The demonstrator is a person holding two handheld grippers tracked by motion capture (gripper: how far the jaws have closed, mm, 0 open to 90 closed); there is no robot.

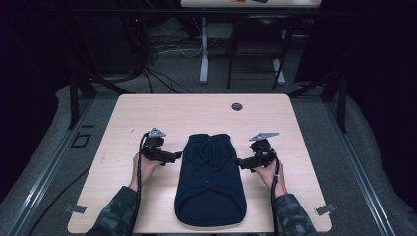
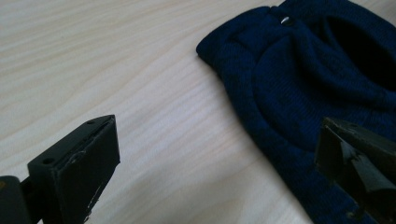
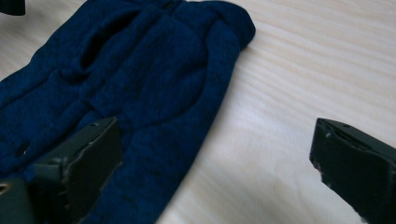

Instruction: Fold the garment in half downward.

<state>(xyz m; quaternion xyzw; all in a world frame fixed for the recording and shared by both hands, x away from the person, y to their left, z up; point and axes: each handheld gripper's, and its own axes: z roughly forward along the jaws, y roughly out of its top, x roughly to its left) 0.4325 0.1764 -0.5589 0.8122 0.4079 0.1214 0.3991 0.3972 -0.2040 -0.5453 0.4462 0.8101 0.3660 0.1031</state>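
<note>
A dark navy knitted garment [image 1: 210, 179] lies flat at the middle of the pale wood surface [image 1: 123, 123], folded into a long shape that runs from the near edge toward the far side. I hold one claw on each side of it. My left claw [image 1: 176, 156] sits just beside the garment's left edge, about level with its upper half, pointing inward at the cloth. My right claw [image 1: 241, 162] sits just beside the right edge, also pointing inward.

In the left gripper view my left claw [image 2: 217, 163] is spread wide, with bare wood and the garment's [image 2: 299, 88] edge between the jaws; the right-hand jaw hangs over the fabric. In the right gripper view my right claw [image 3: 217, 163] is spread wide too, the left-hand jaw over the garment [image 3: 140, 79] and the other over bare wood. Neither claw pinches anything. A small round hole [image 1: 237, 106] sits in the surface near its far edge
</note>
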